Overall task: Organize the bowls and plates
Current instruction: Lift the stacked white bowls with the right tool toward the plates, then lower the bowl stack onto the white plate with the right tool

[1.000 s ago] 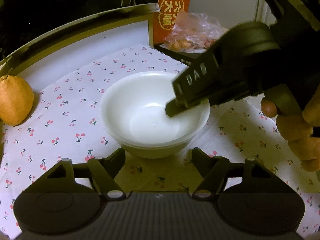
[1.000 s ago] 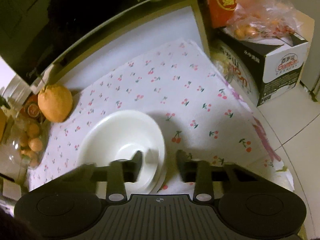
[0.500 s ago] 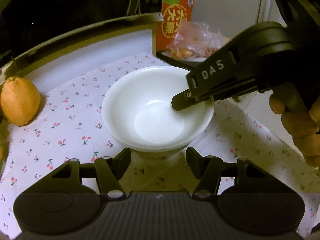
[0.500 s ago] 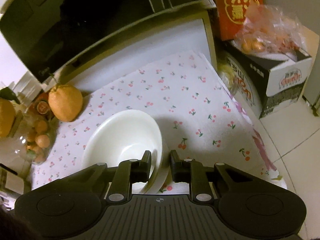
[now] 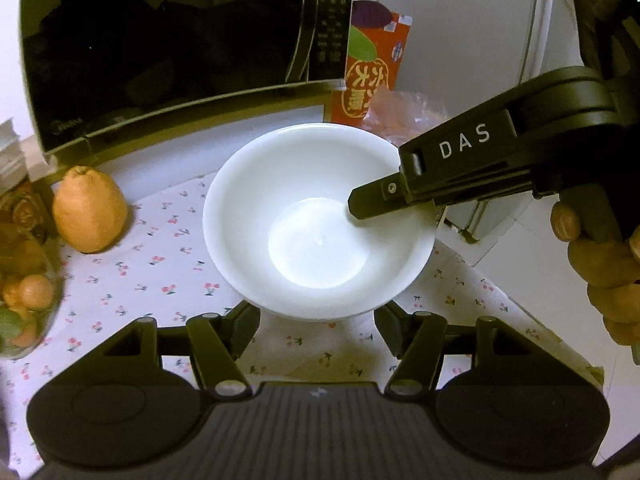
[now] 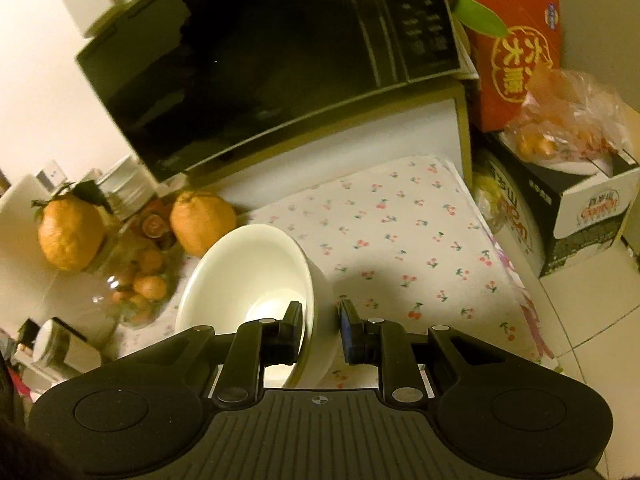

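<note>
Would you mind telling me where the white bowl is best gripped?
By its rim: the bowl is wide with a thin flaring wall, so one finger goes inside and one outside, from the open right side, as the right gripper does now.

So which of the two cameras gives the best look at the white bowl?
The left wrist view: the white bowl sits mid-frame with its whole rim and inside visible, the right gripper clamped on its wall. The right wrist view shows it tilted, its near side hidden behind that gripper's fingers.
</note>
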### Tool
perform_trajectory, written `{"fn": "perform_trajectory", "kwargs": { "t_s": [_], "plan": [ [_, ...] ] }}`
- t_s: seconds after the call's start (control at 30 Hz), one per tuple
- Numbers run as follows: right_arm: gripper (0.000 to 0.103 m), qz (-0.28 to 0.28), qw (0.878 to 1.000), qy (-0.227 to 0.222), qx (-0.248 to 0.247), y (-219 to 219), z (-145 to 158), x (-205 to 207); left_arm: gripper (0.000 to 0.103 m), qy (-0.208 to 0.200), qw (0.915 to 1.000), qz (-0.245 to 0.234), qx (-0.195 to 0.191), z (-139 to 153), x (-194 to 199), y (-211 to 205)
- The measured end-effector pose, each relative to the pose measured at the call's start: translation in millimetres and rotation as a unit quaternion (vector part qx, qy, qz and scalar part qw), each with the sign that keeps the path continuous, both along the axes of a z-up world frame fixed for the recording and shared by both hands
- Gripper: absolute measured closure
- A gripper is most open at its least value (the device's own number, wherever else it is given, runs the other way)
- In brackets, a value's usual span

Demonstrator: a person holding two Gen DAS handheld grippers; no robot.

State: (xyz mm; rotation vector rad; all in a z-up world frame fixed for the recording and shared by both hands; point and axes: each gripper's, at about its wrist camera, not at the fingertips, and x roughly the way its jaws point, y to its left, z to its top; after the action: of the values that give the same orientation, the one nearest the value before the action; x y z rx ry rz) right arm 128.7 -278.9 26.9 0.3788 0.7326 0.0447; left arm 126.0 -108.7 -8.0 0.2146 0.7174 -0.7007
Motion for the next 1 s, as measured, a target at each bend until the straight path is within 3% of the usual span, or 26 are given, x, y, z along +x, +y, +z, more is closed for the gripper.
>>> {"fn": "perform_trajectory", "kwargs": {
  "t_s": [0.47,1.0],
  "plan": [
    [0.083,0.051,0.999,-0.017,0.004,49,25,-34,0.044,-0.009,0.9996,0.025,-0.003,25,-37,47],
    [0.083,0.093,0.996,0.009,0.004,94,3,-64,0.044,0.002,0.9996,0.028,0.003,9,-73,86]
  ]
}}
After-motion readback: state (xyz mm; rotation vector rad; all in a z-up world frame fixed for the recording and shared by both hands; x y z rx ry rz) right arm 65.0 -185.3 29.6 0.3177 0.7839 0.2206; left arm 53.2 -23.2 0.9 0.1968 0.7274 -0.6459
